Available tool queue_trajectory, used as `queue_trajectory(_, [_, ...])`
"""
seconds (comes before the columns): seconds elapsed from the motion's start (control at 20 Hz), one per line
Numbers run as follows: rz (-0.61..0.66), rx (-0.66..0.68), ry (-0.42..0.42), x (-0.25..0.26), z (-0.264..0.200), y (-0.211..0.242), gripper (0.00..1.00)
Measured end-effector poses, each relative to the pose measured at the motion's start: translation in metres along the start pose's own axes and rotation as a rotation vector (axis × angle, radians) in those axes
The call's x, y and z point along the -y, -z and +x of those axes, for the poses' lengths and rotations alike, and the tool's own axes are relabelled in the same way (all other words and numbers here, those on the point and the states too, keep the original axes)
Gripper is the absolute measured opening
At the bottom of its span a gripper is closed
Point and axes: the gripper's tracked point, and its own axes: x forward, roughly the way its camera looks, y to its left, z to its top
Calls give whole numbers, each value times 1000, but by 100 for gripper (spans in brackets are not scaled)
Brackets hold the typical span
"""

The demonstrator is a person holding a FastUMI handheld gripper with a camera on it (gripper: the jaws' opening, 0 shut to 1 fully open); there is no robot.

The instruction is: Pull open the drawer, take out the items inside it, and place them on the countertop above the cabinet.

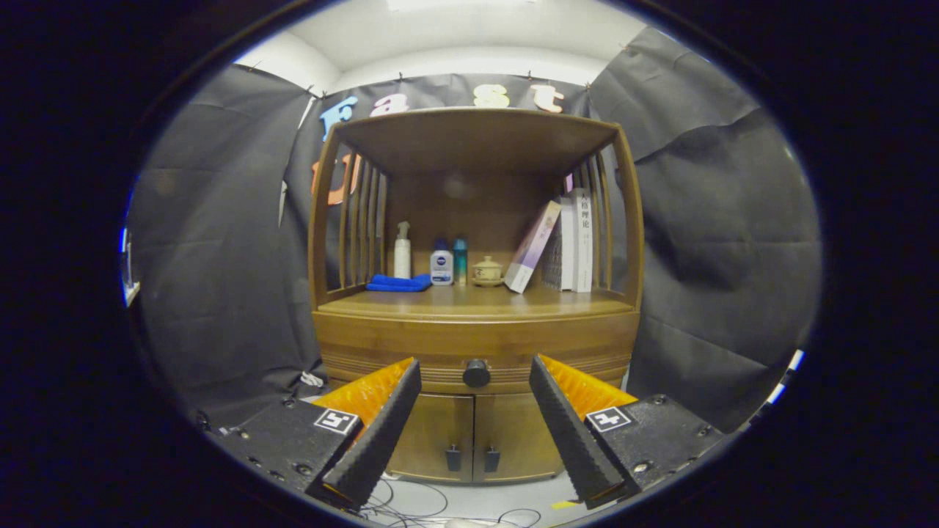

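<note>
A wooden cabinet stands ahead with its drawer [411,345] shut; the drawer front carries a round dark knob [476,373]. My gripper [475,367] is open, and the knob shows in the gap between the two fingertips, a short way beyond them. Nothing is held. The countertop [513,302] lies just above the drawer, under a roofed shelf with slatted sides. What the drawer holds is hidden.
On the countertop stand a folded blue cloth [399,282], a white spray bottle [402,251], two small bottles [441,264], a lidded cup [487,270] and leaning books [561,246]. Two small doors [473,440] sit below the drawer. Cables lie on the floor [411,506].
</note>
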Motion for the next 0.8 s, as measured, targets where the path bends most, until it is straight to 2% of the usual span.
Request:
queue_trajectory(0.35, [-19,-55,10,8,93,30,98])
queue_trajectory(0.6, [-22,-97,23,11,134,59,98])
queue_trajectory(0.8, [-34,-107,23,5,149,74,84])
